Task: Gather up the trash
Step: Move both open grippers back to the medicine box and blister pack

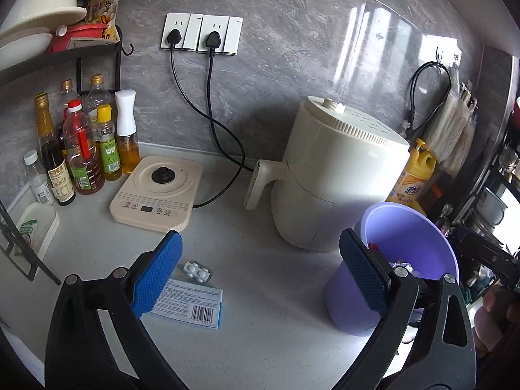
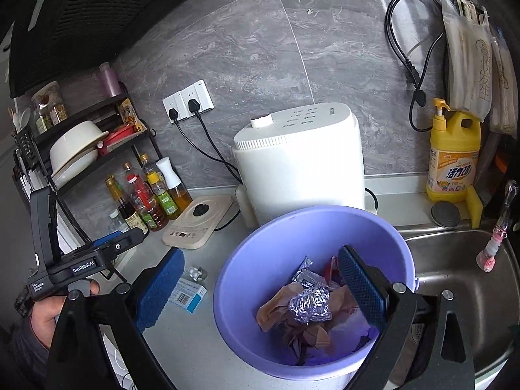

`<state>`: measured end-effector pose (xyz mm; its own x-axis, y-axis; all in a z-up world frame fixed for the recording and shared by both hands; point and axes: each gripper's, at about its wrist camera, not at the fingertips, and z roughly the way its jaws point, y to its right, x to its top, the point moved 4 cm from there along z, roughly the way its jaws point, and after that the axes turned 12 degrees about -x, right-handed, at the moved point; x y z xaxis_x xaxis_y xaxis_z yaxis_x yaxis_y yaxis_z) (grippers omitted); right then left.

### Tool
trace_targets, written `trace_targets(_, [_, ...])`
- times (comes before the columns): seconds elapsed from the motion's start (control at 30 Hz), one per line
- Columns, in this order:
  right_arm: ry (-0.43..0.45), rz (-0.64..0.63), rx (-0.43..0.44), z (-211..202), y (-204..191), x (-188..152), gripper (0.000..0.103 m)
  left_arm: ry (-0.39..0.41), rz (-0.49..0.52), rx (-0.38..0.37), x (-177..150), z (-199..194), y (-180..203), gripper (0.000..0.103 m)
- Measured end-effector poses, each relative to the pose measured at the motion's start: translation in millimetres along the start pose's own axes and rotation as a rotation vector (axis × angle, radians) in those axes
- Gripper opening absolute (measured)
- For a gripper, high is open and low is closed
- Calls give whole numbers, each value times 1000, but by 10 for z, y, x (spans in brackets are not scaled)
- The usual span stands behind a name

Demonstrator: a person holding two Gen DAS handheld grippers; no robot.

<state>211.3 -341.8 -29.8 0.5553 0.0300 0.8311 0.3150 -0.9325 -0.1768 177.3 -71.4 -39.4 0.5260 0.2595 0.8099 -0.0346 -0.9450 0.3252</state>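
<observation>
A flat blue-and-white medicine box (image 1: 190,304) and a blister pack of white pills (image 1: 198,271) lie on the grey counter. My left gripper (image 1: 260,276) is open and empty just above them, its left pad over the box's corner. A purple bin (image 1: 406,260) stands to the right, holding crumpled foil (image 2: 310,305), brown paper and wrappers. My right gripper (image 2: 260,289) is open and empty above the bin (image 2: 292,227), its right finger over the bin's inside. The box (image 2: 188,294) and the pills (image 2: 196,273) also show in the right wrist view.
A white air fryer (image 1: 338,175) stands behind the bin. A beige kettle base (image 1: 157,191), several oil bottles (image 1: 84,149) and a black rack with bowls (image 1: 42,9) are at the left. A steel sink (image 2: 471,279) and yellow detergent bottle (image 2: 453,159) are at the right.
</observation>
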Motion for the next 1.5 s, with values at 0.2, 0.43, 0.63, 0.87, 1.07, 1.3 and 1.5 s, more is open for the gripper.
trace_targets(0.2, [-19,-60,50,164,-504,-9,93,10,-43,48,-2,-191,-472,96])
trace_targets(0.43, [-53,-150,113,376,-1140,-68,93,18,-71,108,-79,-415,-1011,96])
trace_targets(0.63, [-136,-250,170,716,-1647,-289,92,4,-113,140,-250,-585,-1426,96])
trace_targets(0.87, [-282,-398,187,1324,-2005,-769,91,-34,-165,176,-532,-674,-1793,96])
trace_targets(1.07, [-384,-474,174,1802,-2104,-1091,91,-44,-208,197,-701,-772,-2006,96])
trace_targets(1.3, [-419,-545,190,2194,-2265,-1213,91,-41,-271,244,-862,-898,-2206,96])
trace_targets(1.5, [-465,-558,275,2339,-2379,-1300,90,-24,-311,270,-969,-991,-2276,96])
